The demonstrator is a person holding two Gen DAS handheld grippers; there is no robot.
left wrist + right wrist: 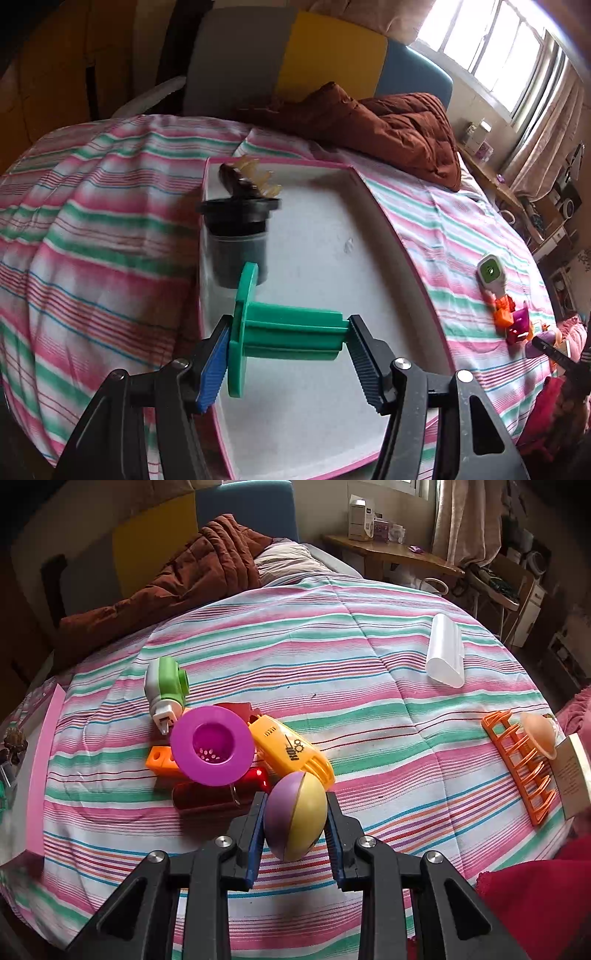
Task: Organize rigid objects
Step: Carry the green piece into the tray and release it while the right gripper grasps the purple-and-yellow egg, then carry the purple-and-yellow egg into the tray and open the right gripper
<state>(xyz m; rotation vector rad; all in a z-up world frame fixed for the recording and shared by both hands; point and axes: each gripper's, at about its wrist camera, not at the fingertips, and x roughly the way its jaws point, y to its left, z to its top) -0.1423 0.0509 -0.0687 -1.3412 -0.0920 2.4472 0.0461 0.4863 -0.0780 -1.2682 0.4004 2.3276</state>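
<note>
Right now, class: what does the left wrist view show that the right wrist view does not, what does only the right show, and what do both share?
Only the left wrist view: the left gripper shut on a green spool over a white tray, where a black cup stands.

Only the right: the right gripper shut on a purple-and-yellow ball, a purple funnel, an orange rack.

Both: the striped bedspread, brown quilt, green-and-white device.
</note>
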